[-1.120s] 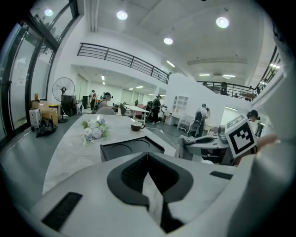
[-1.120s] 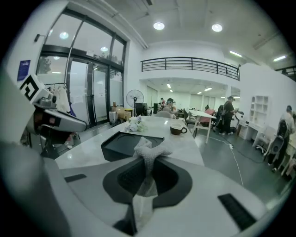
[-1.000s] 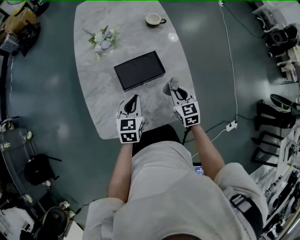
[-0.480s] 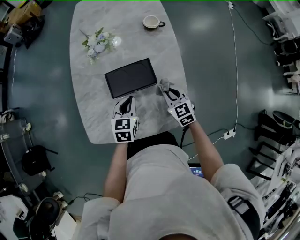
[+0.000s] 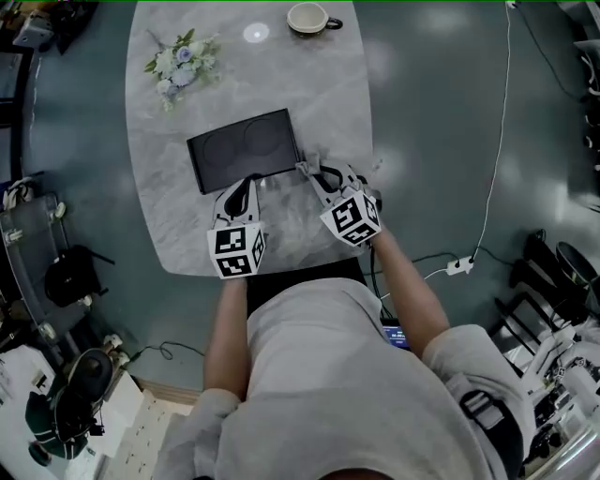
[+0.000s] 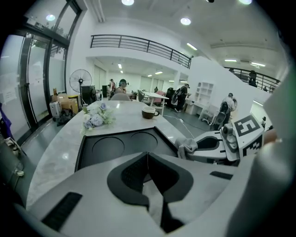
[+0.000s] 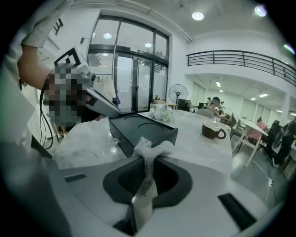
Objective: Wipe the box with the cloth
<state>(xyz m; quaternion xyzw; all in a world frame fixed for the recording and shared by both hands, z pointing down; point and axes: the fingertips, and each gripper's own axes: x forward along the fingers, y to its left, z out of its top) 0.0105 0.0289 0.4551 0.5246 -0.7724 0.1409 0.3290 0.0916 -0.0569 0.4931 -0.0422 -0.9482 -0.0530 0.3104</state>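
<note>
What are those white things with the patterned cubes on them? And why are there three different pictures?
A person holds two grabbing tools called grippers. One picture comes from a camera on the person's head, looking down. The other two come from a camera riding on each gripper. On the table are a black box, flowers and a cup. The left gripper is shut and empty. The right gripper pinches a grey cloth near the box's corner, probably to wipe it.
</note>
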